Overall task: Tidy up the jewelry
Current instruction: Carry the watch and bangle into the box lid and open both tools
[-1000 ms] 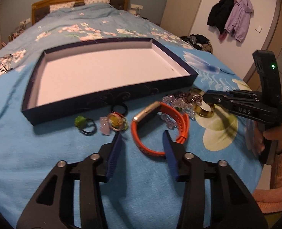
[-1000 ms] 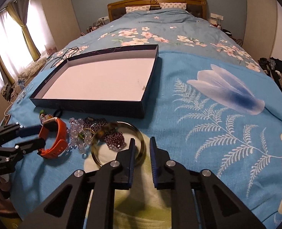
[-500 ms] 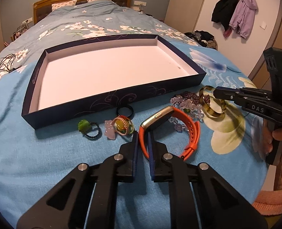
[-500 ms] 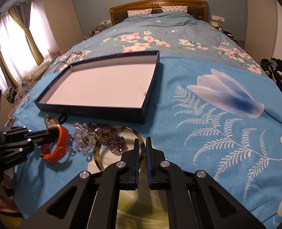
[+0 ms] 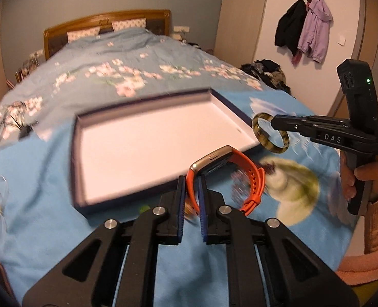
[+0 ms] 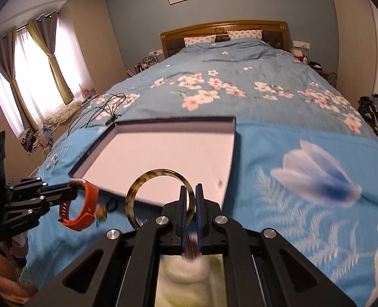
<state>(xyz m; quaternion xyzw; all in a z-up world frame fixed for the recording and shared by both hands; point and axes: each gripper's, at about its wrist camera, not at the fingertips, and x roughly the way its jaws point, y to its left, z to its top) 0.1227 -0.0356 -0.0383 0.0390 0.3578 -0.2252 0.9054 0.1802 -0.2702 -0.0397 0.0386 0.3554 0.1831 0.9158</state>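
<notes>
Up they came: the orange watch band (image 5: 229, 176), flat on the bed (image 5: 48, 204) a second before, hung above it, clamped in the left hand-held gripper (image 5: 192, 199) whose jaws had just closed. The mottled bangle (image 6: 160, 197) had lifted too, pinched in the right hand-held gripper (image 6: 190, 217). The beads left below were a blur. The white-lined tray (image 5: 148, 143) lay beyond.

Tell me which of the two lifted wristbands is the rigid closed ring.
The mottled bangle in the right tool; the orange watch has a flexible strap.
</notes>
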